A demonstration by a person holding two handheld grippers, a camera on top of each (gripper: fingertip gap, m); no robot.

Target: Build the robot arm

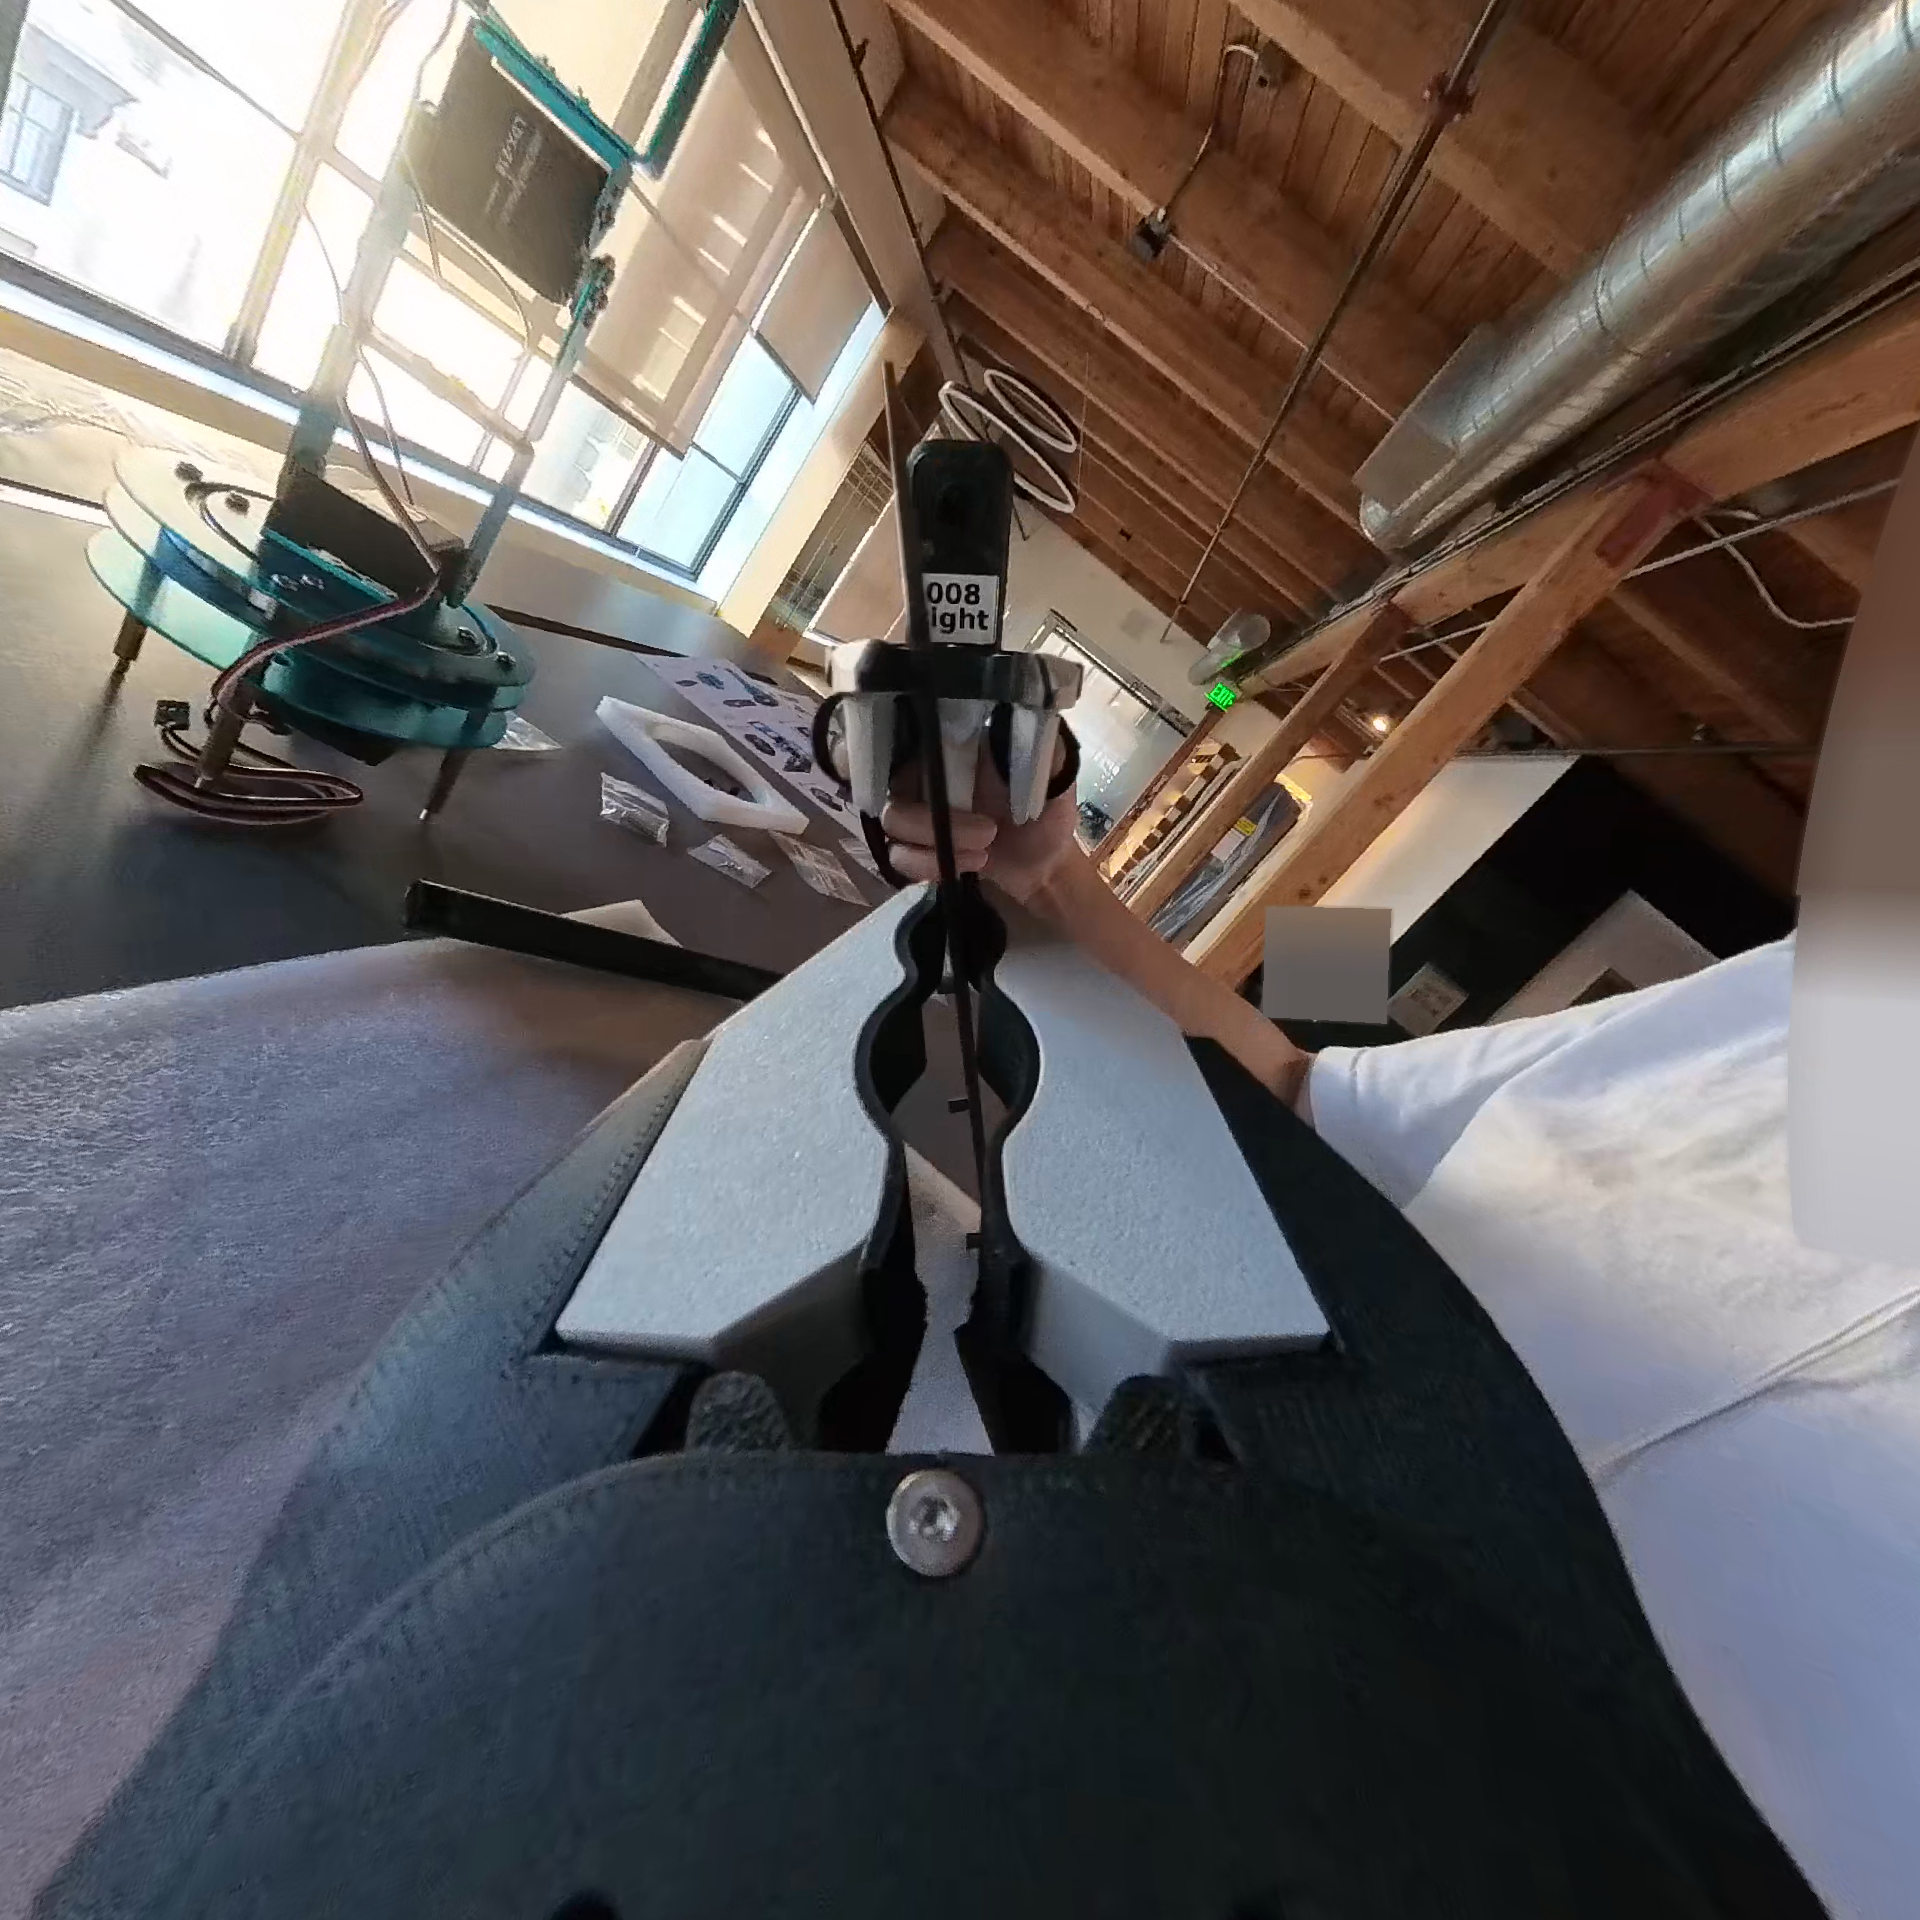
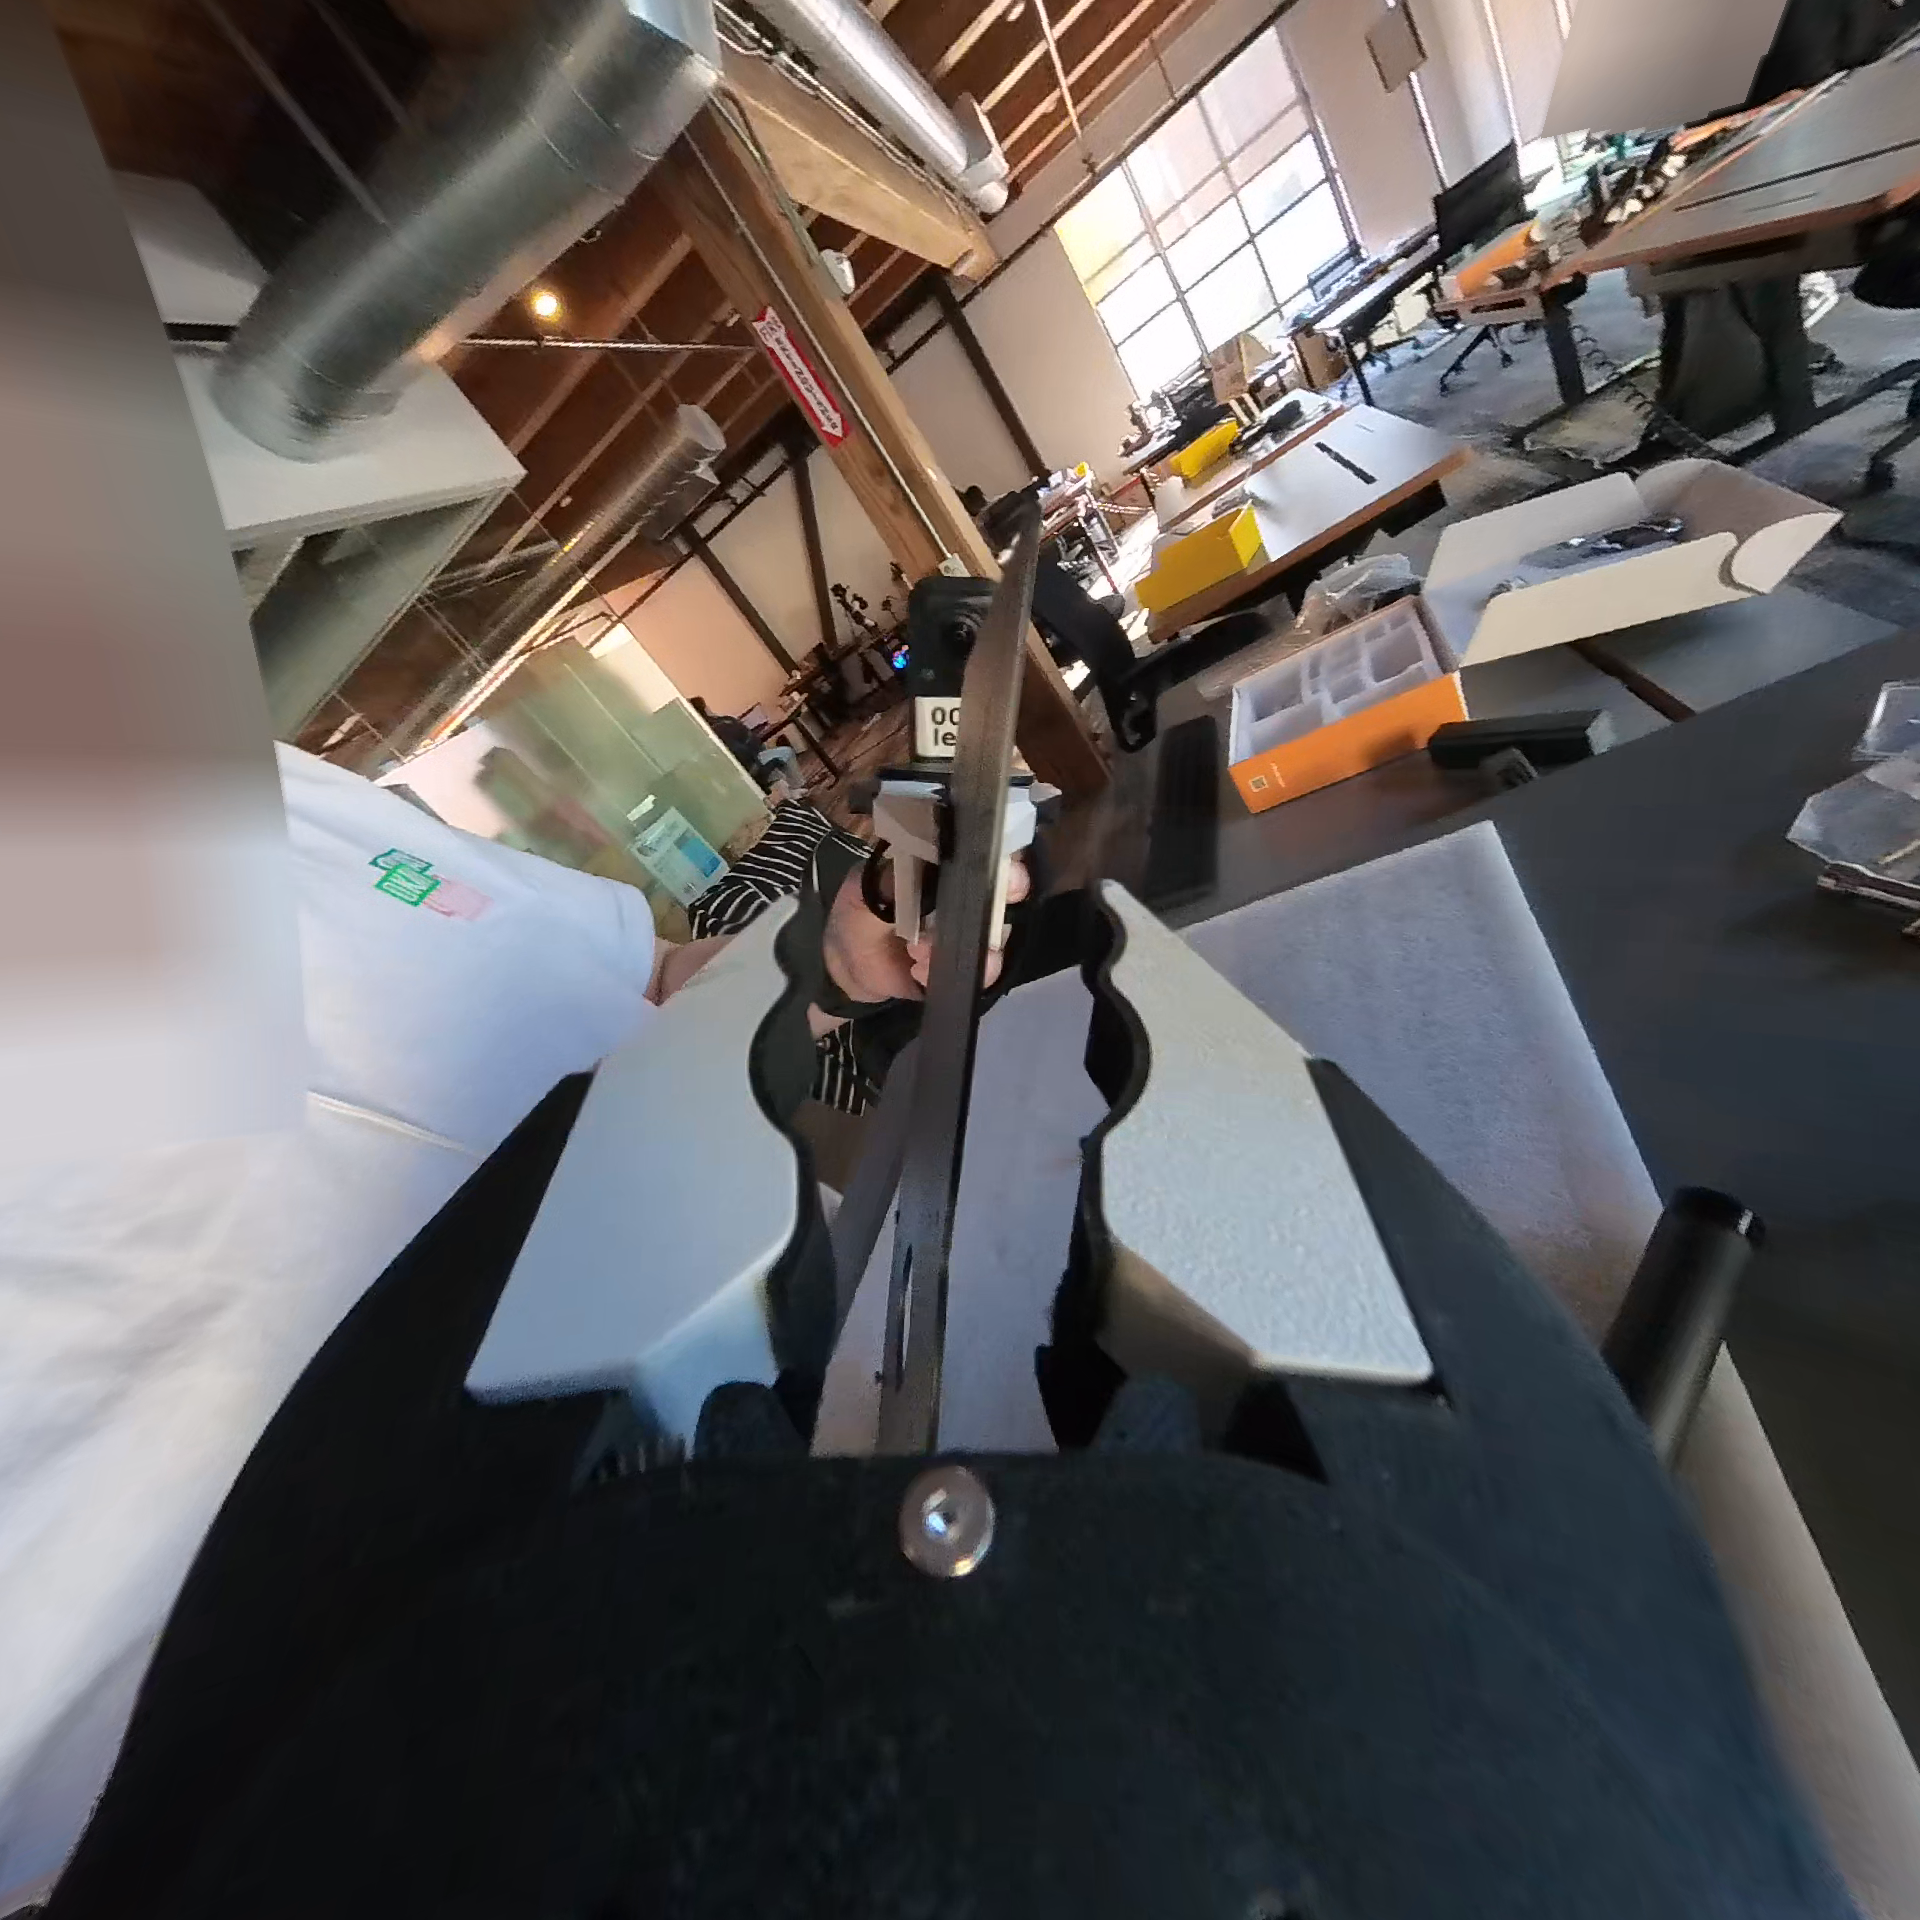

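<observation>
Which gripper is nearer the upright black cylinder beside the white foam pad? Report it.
Right. The right gripper is just beside the black cylinder; the left gripper is farther away.

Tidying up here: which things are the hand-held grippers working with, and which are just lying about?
In use: black strip, clamped by left hand-held gripper, passing through the open right hand-held gripper.
Lying about: teal disc stand, white foam frame, small bags, orange box.

dark table (image 1: 156, 883) with grey foam sheet (image 1: 260, 1195), small bags (image 1: 727, 857), orange box (image 2: 1351, 748)
</observation>
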